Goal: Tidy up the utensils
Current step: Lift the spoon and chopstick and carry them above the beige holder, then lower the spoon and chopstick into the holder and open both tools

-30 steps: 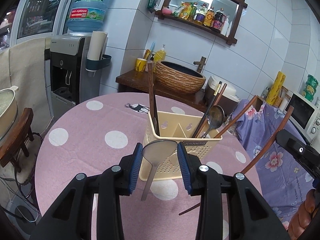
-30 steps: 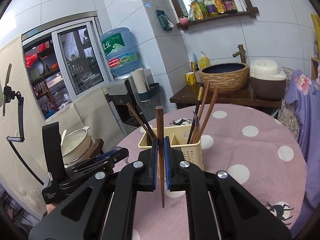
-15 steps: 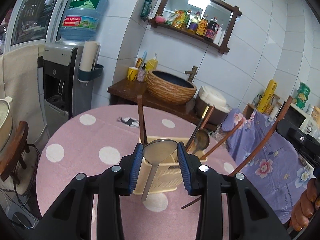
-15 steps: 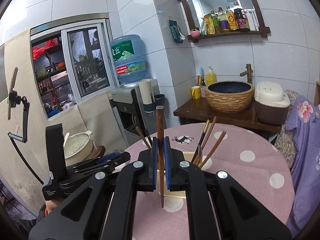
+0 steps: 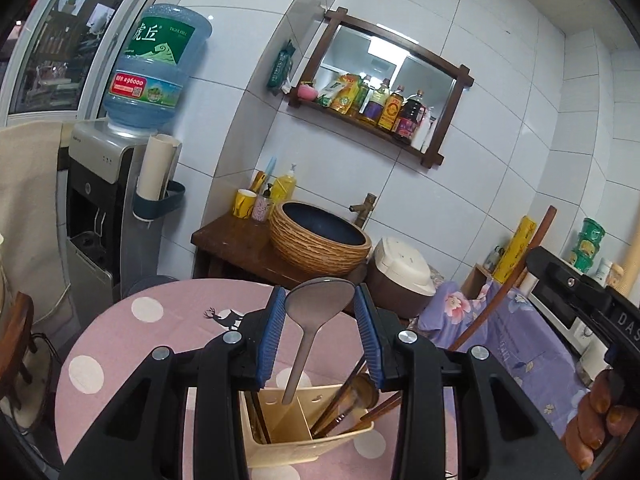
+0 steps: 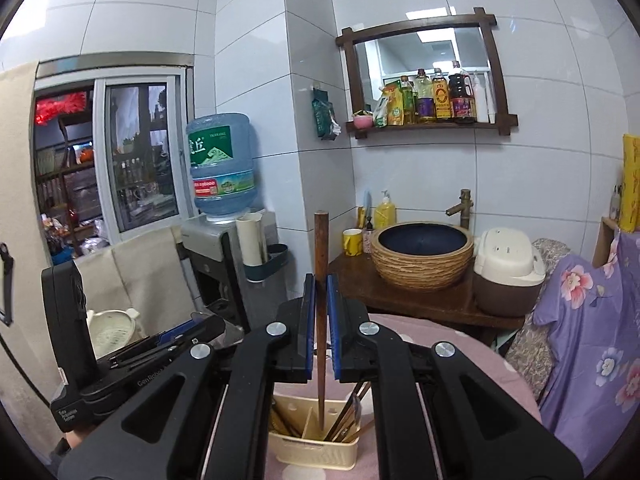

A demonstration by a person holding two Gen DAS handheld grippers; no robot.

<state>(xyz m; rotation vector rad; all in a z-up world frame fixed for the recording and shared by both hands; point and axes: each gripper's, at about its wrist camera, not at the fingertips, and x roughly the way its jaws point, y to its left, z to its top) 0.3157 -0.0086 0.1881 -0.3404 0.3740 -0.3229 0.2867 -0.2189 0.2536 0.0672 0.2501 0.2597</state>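
Observation:
My left gripper point(image 5: 320, 332) is shut on the bowl of a steel spoon point(image 5: 318, 304), whose handle hangs down over the cream utensil caddy point(image 5: 304, 440). The caddy stands on the pink polka-dot table point(image 5: 120, 344) and holds chopsticks and a spoon. In the right wrist view my right gripper point(image 6: 321, 324) is shut on a dark wooden chopstick point(image 6: 320, 248), held upright with its tip over the caddy point(image 6: 316, 448). The chopstick point(image 5: 516, 272) and right gripper body point(image 5: 580, 300) show at the right of the left wrist view. The left gripper body point(image 6: 132, 356) appears at the left of the right wrist view.
A wooden counter point(image 5: 240, 240) with a woven basin point(image 5: 320, 240), cups and soap stands behind the table. A rice cooker point(image 5: 400, 276) sits beside it. A water dispenser point(image 5: 104, 200) is at the left; a purple floral cloth point(image 6: 592, 320) covers things at the right.
Both grippers have risen with their utensils; the caddy and table have slid down toward the bottom of both views. The grips have not changed.

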